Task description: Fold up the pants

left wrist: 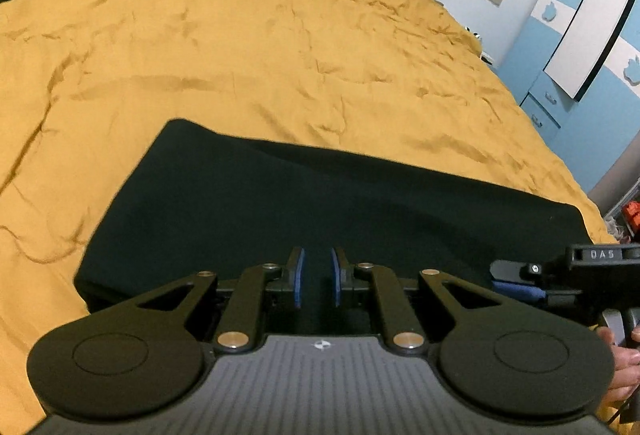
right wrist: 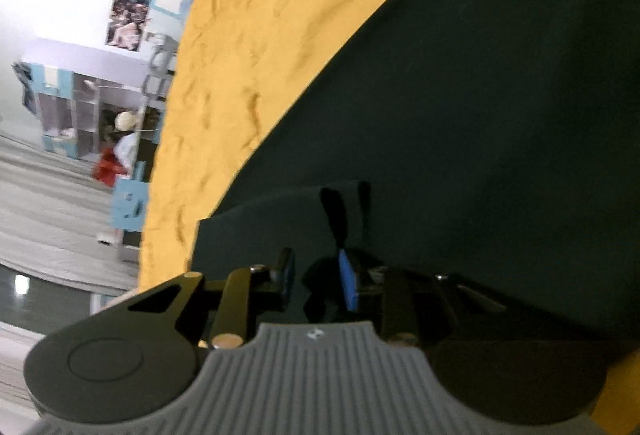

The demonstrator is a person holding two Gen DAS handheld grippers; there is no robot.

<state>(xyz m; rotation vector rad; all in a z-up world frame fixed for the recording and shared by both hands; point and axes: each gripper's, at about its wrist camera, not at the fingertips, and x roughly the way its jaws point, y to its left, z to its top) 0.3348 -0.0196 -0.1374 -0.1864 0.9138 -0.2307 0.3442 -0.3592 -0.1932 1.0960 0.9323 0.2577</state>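
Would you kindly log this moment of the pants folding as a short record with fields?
surface: wrinkled yellow bedsheet
garment: dark pants, lying partly folded on the sheet
left tongs: over the near edge of the pants, narrow gap between the blue pads, fabric between them; grip unclear
right tongs: fold of the pants bunched between the fingers; grip unclear
other: hand at the right edge of the left wrist view

The pants (left wrist: 320,207) are dark, almost black, of plain smooth cloth, and lie folded into a broad flat slab on the near part of a mustard-yellow bedspread (left wrist: 248,47). Their far edge runs straight from left to right, with rounded corners. In the right wrist view a loose flap of them (right wrist: 280,219) stands raised above the rest.
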